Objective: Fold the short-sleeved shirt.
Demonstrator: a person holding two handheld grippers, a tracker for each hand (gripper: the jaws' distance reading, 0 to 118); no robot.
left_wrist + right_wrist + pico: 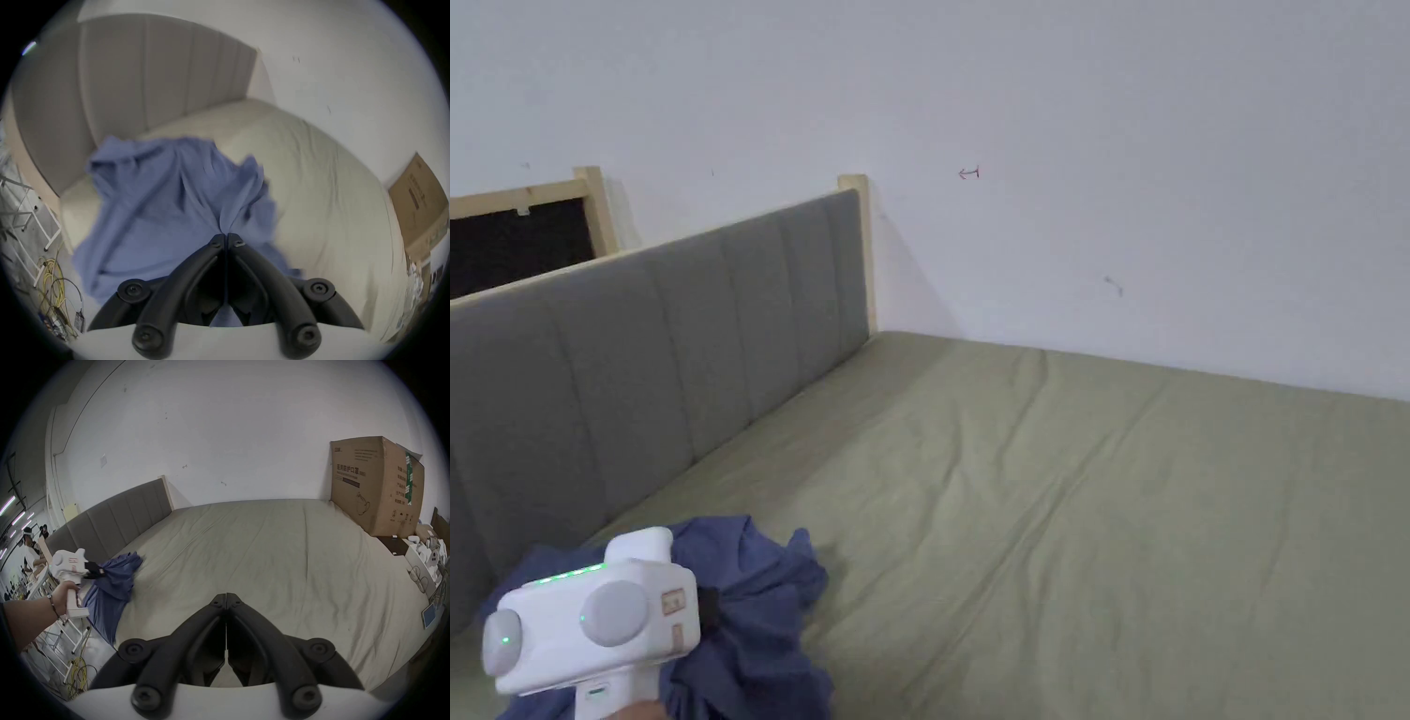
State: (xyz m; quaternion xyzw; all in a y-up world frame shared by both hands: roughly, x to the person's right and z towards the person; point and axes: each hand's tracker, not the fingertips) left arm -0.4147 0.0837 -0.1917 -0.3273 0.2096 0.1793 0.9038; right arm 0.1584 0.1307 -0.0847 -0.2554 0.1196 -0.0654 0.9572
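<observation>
The crumpled blue short-sleeved shirt [170, 207] lies in a bunch at the near left corner of the wide bed with the pale green sheet [1106, 506], close to the grey padded headboard [656, 356]. Part of the shirt hangs over the bed's edge, and its sleeves and collar are lost in the folds.

The left gripper [226, 235], white with black jaws, has its jaws pressed together on a pinch of the blue cloth. In the head view its white body covers the spot where it grabs. A hand [63, 595] holds its handle in the right gripper view.

The right gripper [226, 594] is held above the bare sheet with its jaws closed and nothing between them.

A big brown cardboard box [375, 486] stands at the far right corner of the bed. Yellow cables [52, 287] lie tangled on the floor, blurry.
</observation>
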